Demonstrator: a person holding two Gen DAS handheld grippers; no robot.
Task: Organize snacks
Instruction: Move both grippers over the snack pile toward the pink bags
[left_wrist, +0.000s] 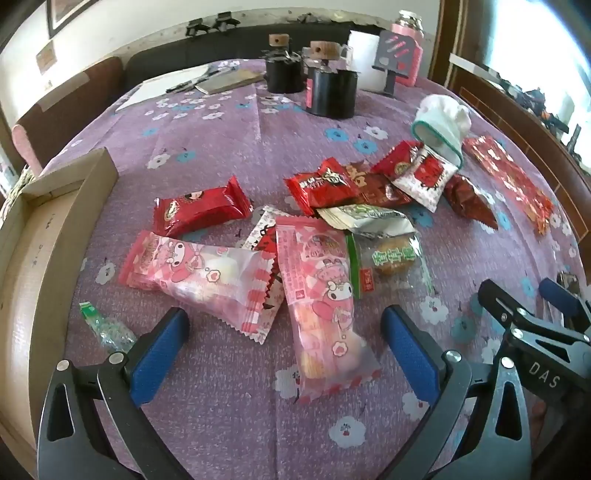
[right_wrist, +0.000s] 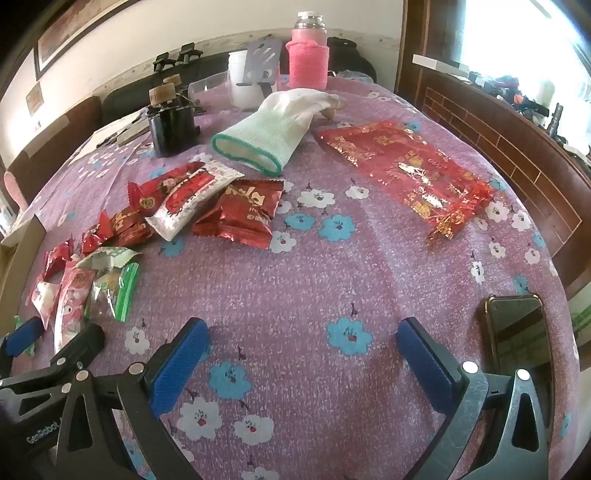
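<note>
Several snack packets lie in a heap on the purple flowered tablecloth. In the left wrist view, two pink cartoon packets (left_wrist: 317, 306) (left_wrist: 199, 277), a red packet (left_wrist: 201, 210) and a clear green-edged cake packet (left_wrist: 391, 258) lie just ahead of my left gripper (left_wrist: 284, 350), which is open and empty; the nearer pink packet reaches between its fingers. A cardboard box (left_wrist: 40, 236) stands at the left. My right gripper (right_wrist: 303, 354) is open and empty over bare cloth. Red packets (right_wrist: 236, 214) lie ahead to its left. A red gift bag (right_wrist: 406, 166) lies ahead to its right.
A white glove (right_wrist: 273, 129) lies behind the snacks. Two black jars (left_wrist: 332, 88), a pink bottle (right_wrist: 308, 55) and a white cup (right_wrist: 243, 81) stand at the back. A phone (right_wrist: 517, 339) lies at the right gripper's right. A small green wrapper (left_wrist: 107, 325) lies near the box.
</note>
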